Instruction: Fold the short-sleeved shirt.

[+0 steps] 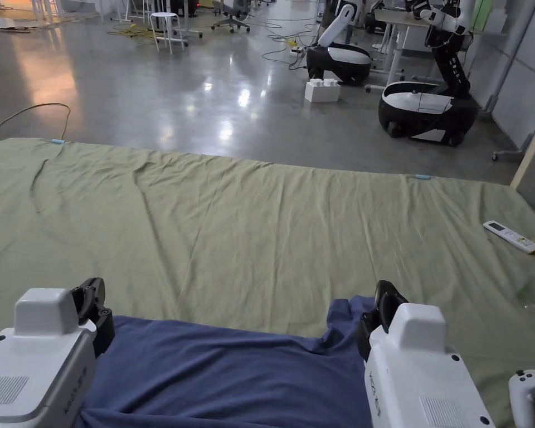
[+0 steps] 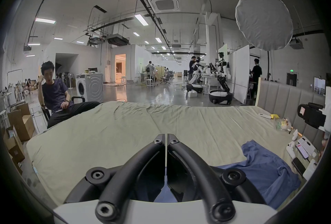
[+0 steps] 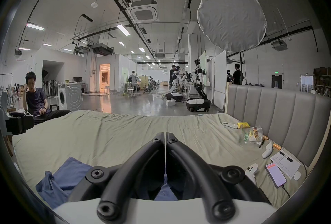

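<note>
A blue short-sleeved shirt [image 1: 222, 373] lies across the near part of the olive bed sheet [image 1: 261, 234]. Its far edge runs between my two grippers. The left gripper [image 1: 93, 290] sits at the shirt's left end, its jaws shut, with blue cloth under them in the left gripper view [image 2: 165, 136]. My right gripper [image 1: 386, 295] is at the right end beside a raised sleeve, jaws shut too [image 3: 164, 135]. More of the shirt [image 2: 265, 170] spreads to the right in the left gripper view and to the left [image 3: 62, 179] in the right gripper view.
A remote control [image 1: 509, 235], a white controller [image 1: 525, 390], a phone [image 3: 275, 175] and papers lie along the bed's right side by the padded headboard [image 3: 277, 117]. A person [image 2: 53, 95] sits off the bed's left corner. Wheeled robots [image 1: 428, 106] stand on the floor beyond.
</note>
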